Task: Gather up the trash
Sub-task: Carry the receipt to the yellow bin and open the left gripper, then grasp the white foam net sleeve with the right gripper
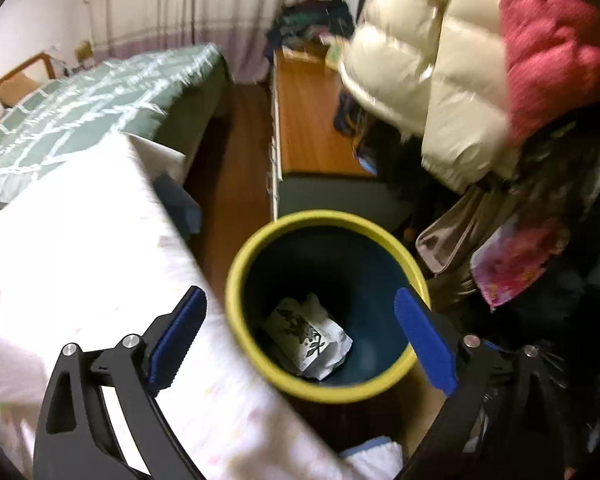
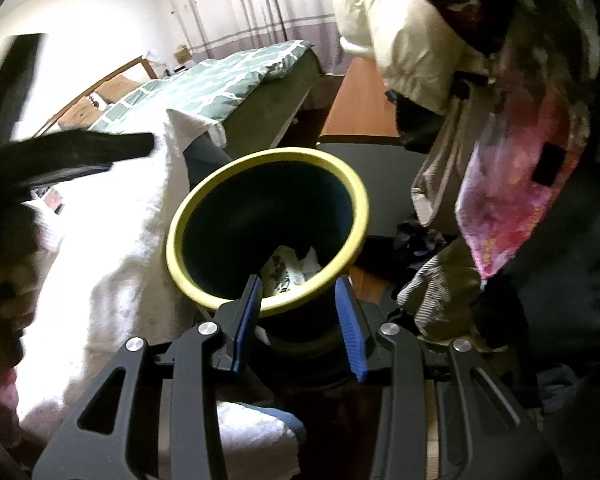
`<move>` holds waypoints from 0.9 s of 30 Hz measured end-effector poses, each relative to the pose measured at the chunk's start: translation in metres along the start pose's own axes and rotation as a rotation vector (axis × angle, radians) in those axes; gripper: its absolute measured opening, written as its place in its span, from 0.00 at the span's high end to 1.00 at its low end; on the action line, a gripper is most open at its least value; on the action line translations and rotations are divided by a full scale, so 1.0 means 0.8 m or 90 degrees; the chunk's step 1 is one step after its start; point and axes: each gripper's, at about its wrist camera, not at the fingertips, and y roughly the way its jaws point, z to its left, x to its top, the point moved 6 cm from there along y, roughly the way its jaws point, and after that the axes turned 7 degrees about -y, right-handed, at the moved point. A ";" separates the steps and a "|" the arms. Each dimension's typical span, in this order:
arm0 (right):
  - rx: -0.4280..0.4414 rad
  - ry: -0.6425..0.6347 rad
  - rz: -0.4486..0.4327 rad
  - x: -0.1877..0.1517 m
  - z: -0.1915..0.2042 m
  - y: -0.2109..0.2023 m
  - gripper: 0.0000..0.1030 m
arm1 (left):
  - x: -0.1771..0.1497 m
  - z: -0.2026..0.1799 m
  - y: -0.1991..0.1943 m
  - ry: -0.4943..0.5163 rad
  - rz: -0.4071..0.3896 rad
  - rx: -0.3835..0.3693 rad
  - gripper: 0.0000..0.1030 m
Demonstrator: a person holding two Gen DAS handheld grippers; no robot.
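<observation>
Yellow-rimmed bin: in the left wrist view the bin (image 1: pixel 327 304) stands on the floor beside a white-covered bed edge (image 1: pixel 80 248), dark blue inside, with a crumpled printed wrapper (image 1: pixel 308 334) lying at its bottom.
Left gripper: the left gripper (image 1: pixel 306 340) hangs over the bin mouth with its jaws spread as wide as they go and nothing between them; the wrapper sits well below.
Step in hand: judged from this, one piece of trash is already in the bin.
Right wrist view: the same bin (image 2: pixel 268 236) fills the middle, the wrapper (image 2: pixel 288 270) showing past its near rim.
Right gripper: the right gripper (image 2: pixel 298 304) is partly closed, and its blue pads seem to straddle the near rim, though contact is hard to tell.
Next move: probably swinging the empty left gripper away to find more trash while the right steadies the bin.
</observation>
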 end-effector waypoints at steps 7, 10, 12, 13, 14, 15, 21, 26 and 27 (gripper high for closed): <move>0.027 -0.041 -0.001 0.005 0.050 0.002 0.60 | -0.045 0.066 -0.126 -0.064 -0.072 0.033 0.05; 0.038 -0.060 -0.003 0.008 0.076 0.001 0.60 | -0.068 0.109 -0.175 -0.111 -0.104 0.061 0.05; 0.049 -0.077 -0.003 0.011 0.098 0.001 0.60 | -0.085 0.142 -0.213 -0.139 -0.129 0.096 0.05; 0.053 -0.085 -0.003 0.013 0.108 0.003 0.60 | -0.092 0.155 -0.226 -0.146 -0.139 0.110 0.05; 0.057 -0.093 -0.003 0.014 0.118 0.003 0.60 | -0.100 0.170 -0.243 -0.155 -0.152 0.132 0.05; 0.065 -0.105 -0.002 0.017 0.133 0.004 0.60 | -0.109 0.186 -0.261 -0.165 -0.164 0.152 0.05; 0.103 -0.171 -0.006 0.031 0.219 0.008 0.60 | -0.165 0.270 -0.337 -0.230 -0.210 0.241 0.05; 0.152 -0.246 -0.014 0.047 0.318 0.012 0.60 | -0.215 0.336 -0.378 -0.296 -0.228 0.286 0.05; 0.167 -0.259 -0.016 0.050 0.338 0.013 0.60 | -0.222 0.344 -0.381 -0.307 -0.229 0.287 0.05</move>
